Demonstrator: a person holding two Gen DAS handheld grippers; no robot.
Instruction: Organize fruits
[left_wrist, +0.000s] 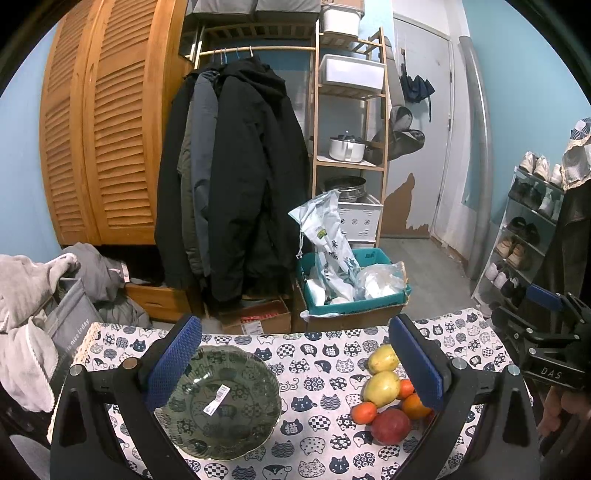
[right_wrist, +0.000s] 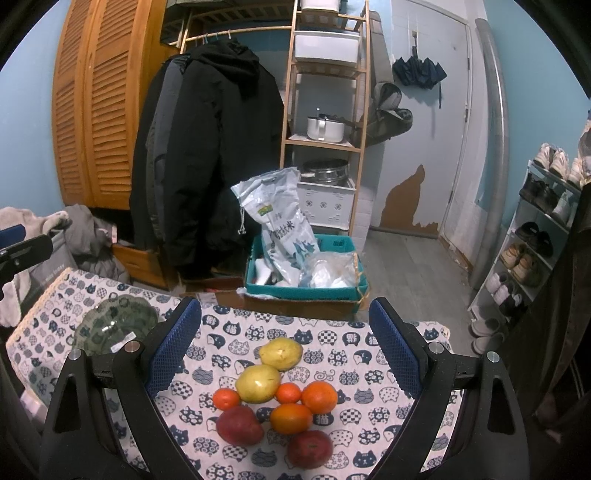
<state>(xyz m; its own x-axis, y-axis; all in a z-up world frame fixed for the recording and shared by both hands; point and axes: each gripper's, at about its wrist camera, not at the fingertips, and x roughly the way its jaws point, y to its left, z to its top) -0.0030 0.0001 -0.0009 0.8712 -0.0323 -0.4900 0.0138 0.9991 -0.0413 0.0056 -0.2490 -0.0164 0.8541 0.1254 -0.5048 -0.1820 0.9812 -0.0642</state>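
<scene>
A dark green glass plate (left_wrist: 221, 402) with a barcode sticker lies on the cat-print tablecloth (left_wrist: 317, 369), under my open left gripper (left_wrist: 295, 362), whose left finger hangs over its rim. To the plate's right lies a heap of fruit: two yellow-green mangoes (left_wrist: 382, 387), several oranges (left_wrist: 364, 412) and a red apple (left_wrist: 390, 425). In the right wrist view the heap sits between the fingers of my open right gripper (right_wrist: 284, 347): mangoes (right_wrist: 258, 382) at the back, oranges (right_wrist: 319, 397) in the middle, two red apples (right_wrist: 239, 424) in front. The plate (right_wrist: 116, 326) lies far left. Neither gripper holds anything.
The table's far edge (right_wrist: 295, 317) drops to a floor with a teal crate (right_wrist: 306, 291) of bags. Coats (left_wrist: 236, 177), a wooden shelf (left_wrist: 351, 110), a shoe rack (right_wrist: 535, 251) and a pile of laundry (left_wrist: 33, 295) stand around. The right gripper's body (left_wrist: 546, 354) shows at right.
</scene>
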